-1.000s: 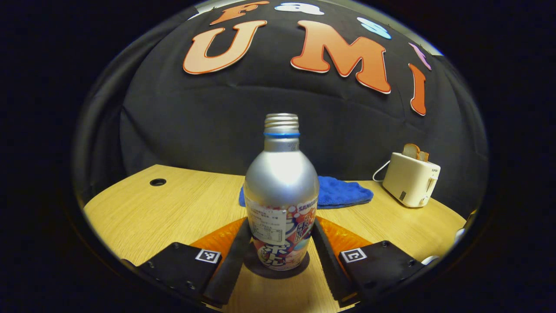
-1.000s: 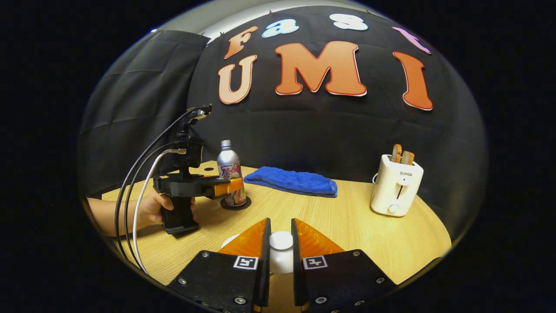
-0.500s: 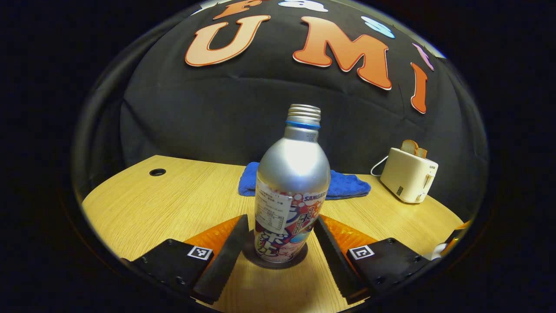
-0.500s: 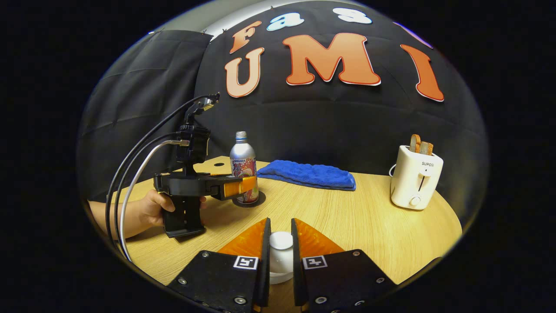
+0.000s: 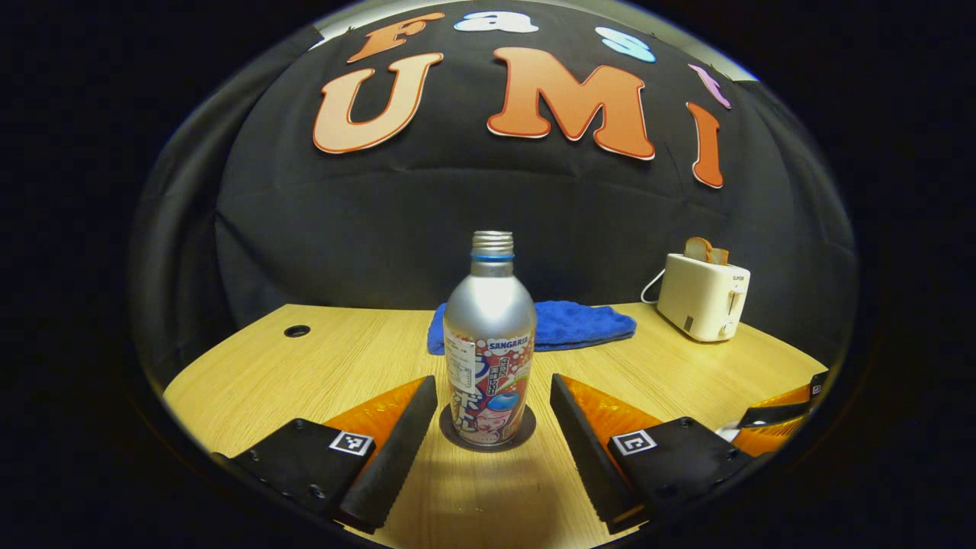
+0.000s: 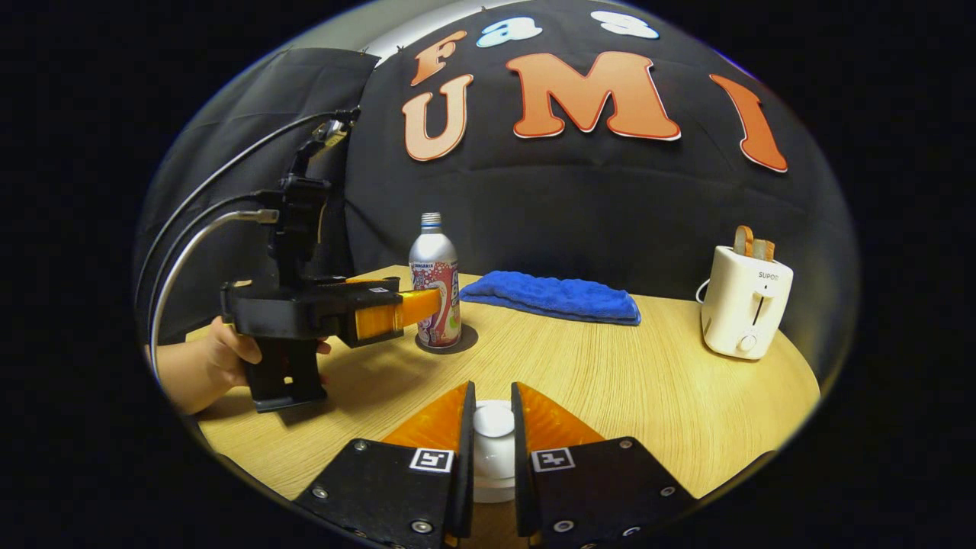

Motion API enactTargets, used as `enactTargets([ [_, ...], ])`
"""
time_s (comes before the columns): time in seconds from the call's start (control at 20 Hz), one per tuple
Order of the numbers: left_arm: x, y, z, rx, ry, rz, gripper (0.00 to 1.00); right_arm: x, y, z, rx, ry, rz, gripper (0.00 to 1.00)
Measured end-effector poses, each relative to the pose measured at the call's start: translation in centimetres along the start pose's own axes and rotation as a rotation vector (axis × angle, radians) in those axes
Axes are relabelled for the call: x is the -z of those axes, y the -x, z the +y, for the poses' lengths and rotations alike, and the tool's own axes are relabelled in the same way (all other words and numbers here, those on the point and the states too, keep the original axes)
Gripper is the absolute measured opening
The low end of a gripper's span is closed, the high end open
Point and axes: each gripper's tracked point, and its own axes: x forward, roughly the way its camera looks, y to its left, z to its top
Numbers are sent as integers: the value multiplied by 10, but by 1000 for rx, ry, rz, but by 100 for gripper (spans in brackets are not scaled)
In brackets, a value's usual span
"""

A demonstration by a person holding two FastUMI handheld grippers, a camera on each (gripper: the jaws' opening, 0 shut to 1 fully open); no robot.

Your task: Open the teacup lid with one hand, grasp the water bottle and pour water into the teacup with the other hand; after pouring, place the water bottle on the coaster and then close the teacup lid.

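The silver water bottle [image 5: 490, 335] with a printed label stands upright on a dark round coaster [image 5: 488, 436]. My left gripper [image 5: 492, 387] is open, its fingers [image 5: 396, 435] apart from the bottle on either side. In the right gripper view the bottle [image 6: 435, 278] and coaster [image 6: 457, 343] lie at the left, with the left gripper [image 6: 427, 305] beside the bottle, held by a hand [image 6: 217, 358]. My right gripper [image 6: 493, 415] is shut on the knob of the white teacup lid [image 6: 493, 421]. A white rim shows below the knob; the cup itself is hidden.
A blue cloth [image 5: 579, 324] lies behind the bottle on the wooden table [image 5: 305, 374]. A white toaster [image 6: 743, 309] with bread stands at the back right. A cable hole [image 5: 296, 331] sits at the table's far left. Cables [image 6: 191, 236] trail from the left gripper.
My left gripper let go of the bottle and drew back from it; the bottle now stands free on the coaster. The right gripper keeps its hold on the lid knob.
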Motion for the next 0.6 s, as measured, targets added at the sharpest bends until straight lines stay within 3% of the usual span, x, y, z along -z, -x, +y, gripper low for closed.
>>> enactTargets([
  [0.05,-3,6,-1,-2,-6,-11,94,0,-1,0,5,7,-5,23],
  [0.1,-6,12,-4,-1,-10,-20,98,0,0,0,6,13,-11,23],
  [0.15,-9,17,-5,1,-12,-33,94,1,0,0,8,22,-13,23],
  [0.35,-24,44,-9,-15,-21,-82,98,-3,3,-3,27,37,-28,29],
  [0.6,-51,78,-7,-49,-42,-152,98,-43,26,-10,65,41,-138,32],
])
